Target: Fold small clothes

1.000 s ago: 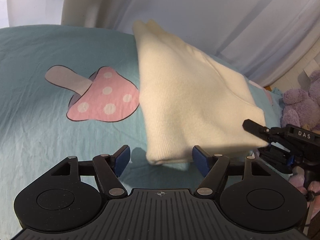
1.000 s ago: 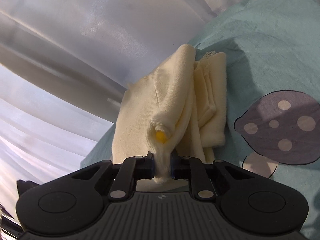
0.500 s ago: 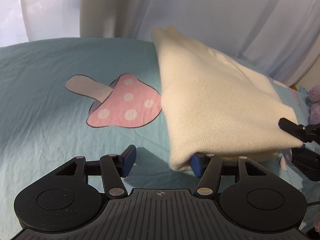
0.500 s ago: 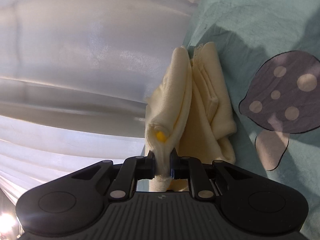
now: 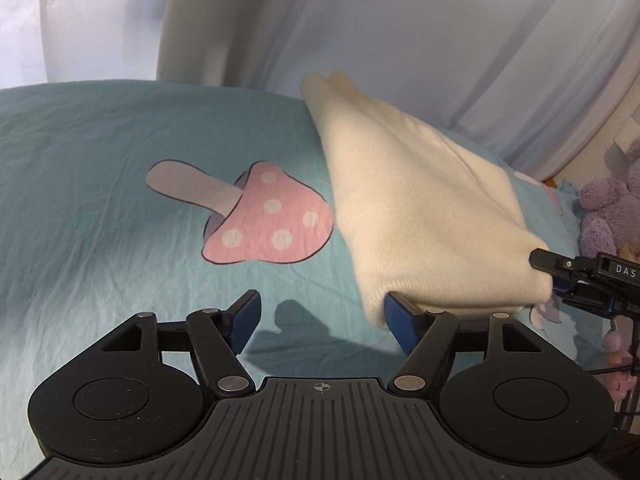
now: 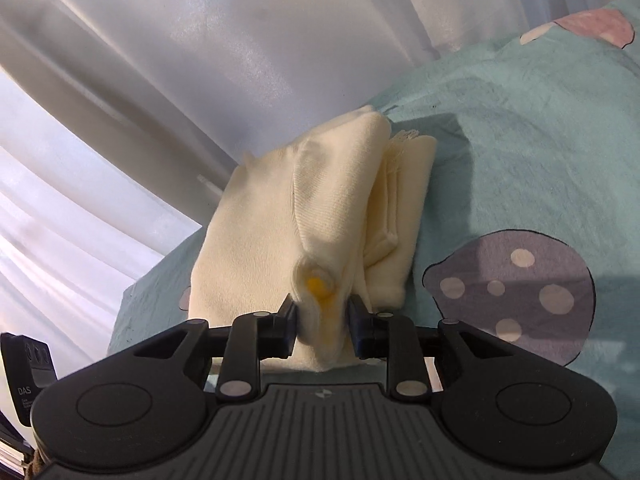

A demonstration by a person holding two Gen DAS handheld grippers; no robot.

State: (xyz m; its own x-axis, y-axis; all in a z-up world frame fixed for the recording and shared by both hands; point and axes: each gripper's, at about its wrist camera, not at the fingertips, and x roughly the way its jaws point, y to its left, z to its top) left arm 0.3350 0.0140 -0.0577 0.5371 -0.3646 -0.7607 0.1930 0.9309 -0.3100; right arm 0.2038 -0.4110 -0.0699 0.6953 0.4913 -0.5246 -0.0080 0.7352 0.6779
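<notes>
A folded cream knit garment (image 5: 420, 208) lies on the teal bedsheet (image 5: 100, 184), its near right corner lifted. My left gripper (image 5: 320, 318) is open and empty; its right finger sits under the garment's near edge. My right gripper (image 6: 322, 316) has its fingers apart on either side of the garment's bunched corner (image 6: 320, 280), which has a yellow spot; the cloth still sits between them. The right gripper also shows in the left wrist view (image 5: 560, 276) at the garment's right corner.
A pink mushroom print (image 5: 268, 220) lies left of the garment, a purple one (image 6: 512, 292) to its right in the right wrist view. White curtains (image 5: 400, 20) hang behind the bed. A purple plush toy (image 5: 612, 208) sits at the far right.
My right gripper's fingers have opened from a tight pinch on the garment corner. The garment has settled lower on the bed. My left gripper stayed open and shifted slightly left.
</notes>
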